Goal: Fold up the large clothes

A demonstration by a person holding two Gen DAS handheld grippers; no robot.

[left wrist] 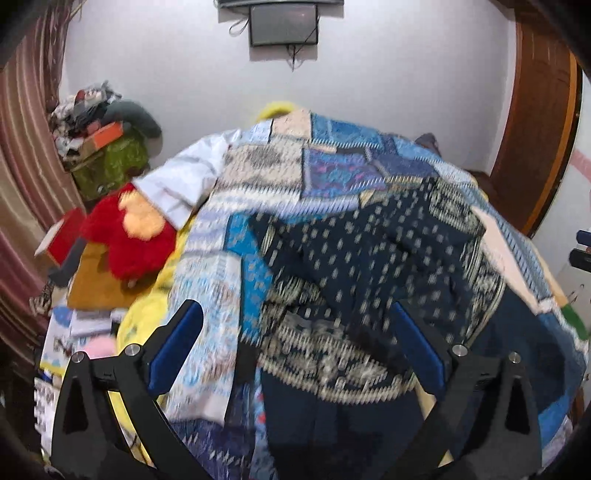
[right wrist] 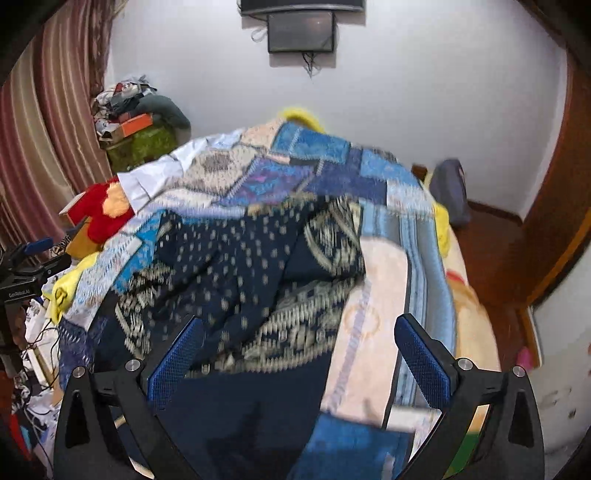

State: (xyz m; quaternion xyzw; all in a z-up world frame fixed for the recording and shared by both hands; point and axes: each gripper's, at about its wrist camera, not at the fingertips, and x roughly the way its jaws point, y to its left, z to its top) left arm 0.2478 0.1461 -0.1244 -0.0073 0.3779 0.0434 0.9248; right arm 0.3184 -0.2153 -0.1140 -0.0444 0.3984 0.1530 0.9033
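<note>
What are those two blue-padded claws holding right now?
Nothing. The left gripper and right gripper are both open, above the dark blue patterned garment, not gripping it.

White wall (left wrist: 388, 74), striped curtain (left wrist: 26, 147), wooden door (left wrist: 535, 140).

- The left gripper (left wrist: 295, 343) hangs above the bed, jaws spread wide with nothing between them; a patterned garment (left wrist: 354, 266) lies spread just ahead of and beneath it.
- The garment lies on a patchwork quilt (left wrist: 332, 162), which runs on ahead of the tool.
- A plush toy (left wrist: 125, 236) sits ahead to the left, beside the quilt.
- A shirt (left wrist: 184, 184) lies just beyond the toy, on the quilt's left edge.
- In the right wrist view, the right gripper (right wrist: 299, 347) hangs open above the same garment (right wrist: 236, 258).
- A wall-mounted screen (right wrist: 301, 31) hangs far ahead, behind the bed.
</note>
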